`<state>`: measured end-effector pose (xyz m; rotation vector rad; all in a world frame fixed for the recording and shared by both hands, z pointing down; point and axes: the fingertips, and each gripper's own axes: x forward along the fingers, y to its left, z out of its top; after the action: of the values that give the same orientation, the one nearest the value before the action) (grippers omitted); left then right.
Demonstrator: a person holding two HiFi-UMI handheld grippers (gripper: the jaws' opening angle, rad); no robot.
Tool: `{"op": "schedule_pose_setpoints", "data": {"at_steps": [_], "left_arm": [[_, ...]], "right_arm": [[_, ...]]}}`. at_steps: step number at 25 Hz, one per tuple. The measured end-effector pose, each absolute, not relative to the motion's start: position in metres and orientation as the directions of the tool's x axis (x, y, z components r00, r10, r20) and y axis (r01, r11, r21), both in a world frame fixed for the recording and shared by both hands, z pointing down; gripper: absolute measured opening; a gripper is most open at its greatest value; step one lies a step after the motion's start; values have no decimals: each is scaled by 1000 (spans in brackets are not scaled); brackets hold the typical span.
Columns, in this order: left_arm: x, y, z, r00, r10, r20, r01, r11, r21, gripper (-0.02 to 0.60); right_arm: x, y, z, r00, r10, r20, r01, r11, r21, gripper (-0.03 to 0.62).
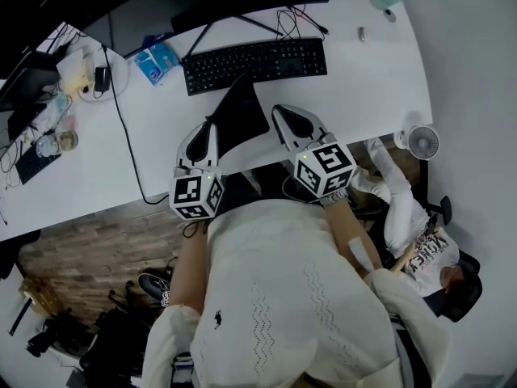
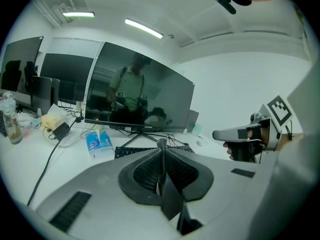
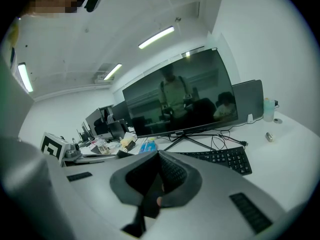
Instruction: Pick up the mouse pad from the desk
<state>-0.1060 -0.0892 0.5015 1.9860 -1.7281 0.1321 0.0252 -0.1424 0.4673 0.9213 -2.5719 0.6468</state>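
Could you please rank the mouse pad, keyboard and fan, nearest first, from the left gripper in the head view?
1. Mouse pad: clamped in the left gripper.
2. Keyboard: just beyond, mid-desk.
3. Fan: far right, by the desk's edge.

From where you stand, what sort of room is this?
Probably a shared office: a long white desk carries a keyboard and a wide monitor, with more screens standing beside it.

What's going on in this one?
A person holds a tool in each hand. The left tool and the right tool are both shut on a black mouse pad. The pad hangs between them, apparently lifted off the white desk, just in front of the keyboard.
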Motion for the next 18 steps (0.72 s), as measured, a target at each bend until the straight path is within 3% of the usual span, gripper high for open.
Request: {"op": "schedule_pose_setpoints", "data": {"at_steps": [18], "left_arm": [[-89,-112,449,188,-938,292,-953,-102,285,31]], "right_arm": [[53,-171,415,-736,-572,362,-668,699,-255,2]]}}
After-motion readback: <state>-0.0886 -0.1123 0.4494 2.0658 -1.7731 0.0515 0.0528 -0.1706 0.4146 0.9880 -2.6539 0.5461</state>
